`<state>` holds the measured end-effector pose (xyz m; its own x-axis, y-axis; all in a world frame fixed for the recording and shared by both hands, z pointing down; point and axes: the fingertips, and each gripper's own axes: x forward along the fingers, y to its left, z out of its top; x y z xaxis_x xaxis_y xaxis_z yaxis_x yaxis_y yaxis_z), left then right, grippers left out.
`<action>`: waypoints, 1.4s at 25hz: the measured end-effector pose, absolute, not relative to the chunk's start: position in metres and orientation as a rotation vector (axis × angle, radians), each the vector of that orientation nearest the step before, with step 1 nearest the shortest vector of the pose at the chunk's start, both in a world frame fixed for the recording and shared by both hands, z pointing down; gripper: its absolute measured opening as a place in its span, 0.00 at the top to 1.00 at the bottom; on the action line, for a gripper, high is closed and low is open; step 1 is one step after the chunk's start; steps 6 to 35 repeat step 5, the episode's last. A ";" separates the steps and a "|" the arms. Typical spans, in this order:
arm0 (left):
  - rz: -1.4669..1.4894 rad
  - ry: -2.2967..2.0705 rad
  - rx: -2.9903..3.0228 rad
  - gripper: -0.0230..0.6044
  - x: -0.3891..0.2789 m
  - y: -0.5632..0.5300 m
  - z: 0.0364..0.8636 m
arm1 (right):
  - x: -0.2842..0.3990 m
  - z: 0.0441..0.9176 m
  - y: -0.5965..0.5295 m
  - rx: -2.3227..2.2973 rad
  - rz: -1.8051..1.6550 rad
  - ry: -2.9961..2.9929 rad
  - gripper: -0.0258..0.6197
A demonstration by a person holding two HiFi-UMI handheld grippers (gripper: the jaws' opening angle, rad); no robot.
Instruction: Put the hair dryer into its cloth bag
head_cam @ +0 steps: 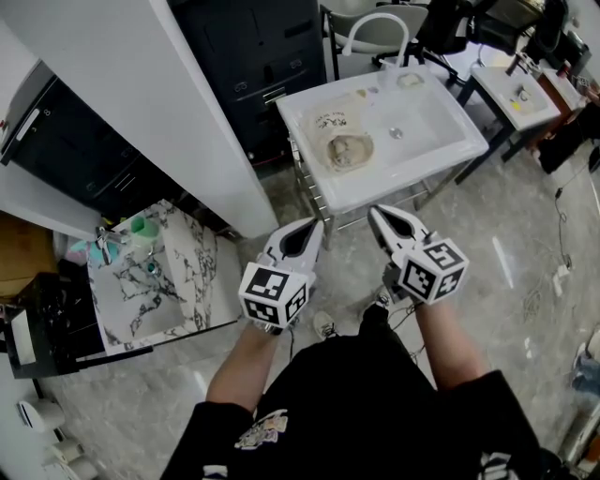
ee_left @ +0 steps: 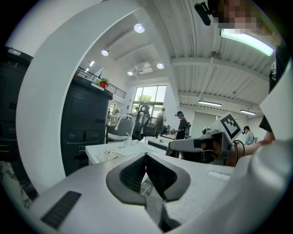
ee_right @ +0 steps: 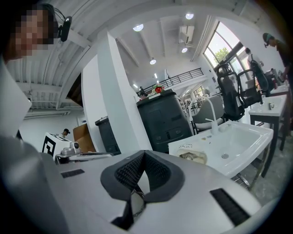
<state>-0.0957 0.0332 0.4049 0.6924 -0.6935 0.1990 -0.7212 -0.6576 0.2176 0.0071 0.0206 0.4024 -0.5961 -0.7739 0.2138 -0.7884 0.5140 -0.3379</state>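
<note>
Both claws closed, empty: left gripper [head_cam: 312, 226], right gripper [head_cam: 377, 214], held short of the sink [head_cam: 412, 178]. Beige lump [head_cam: 349, 150] + printed white cloth [head_cam: 330, 122] lie in the basin. Can't tell if dryer's bagged, so progress unclear.

Ahead of you stands the sink [head_cam: 441, 164]. Your left gripper [head_cam: 312, 228] and right gripper [head_cam: 377, 214] sit side by side, tips just short of its near edge. In the basin a crumpled bundle [head_cam: 349, 150] lies by the left edge with a flat piece [head_cam: 330, 120] just behind it, and the drain [head_cam: 396, 133] is to their right, mid-basin. The faucet [head_cam: 375, 23] rises at the far edge. Behind the sink's far left corner stands a cabinet [head_cam: 262, 56] — left of that, a pillar [head_cam: 159, 103]. To your left is a small table [head_cam: 141, 300], with small items [head_cam: 141, 230] at its far edge.
</note>
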 end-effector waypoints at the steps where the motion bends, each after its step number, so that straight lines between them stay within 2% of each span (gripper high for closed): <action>1: 0.142 -1.125 2.625 0.96 -0.097 0.033 0.405 | 0.006 0.402 0.021 1.393 0.631 -2.702 0.96; 35: 0.143 -1.129 2.621 0.96 -0.102 0.033 0.405 | 0.001 0.402 0.022 1.388 0.629 -2.701 0.96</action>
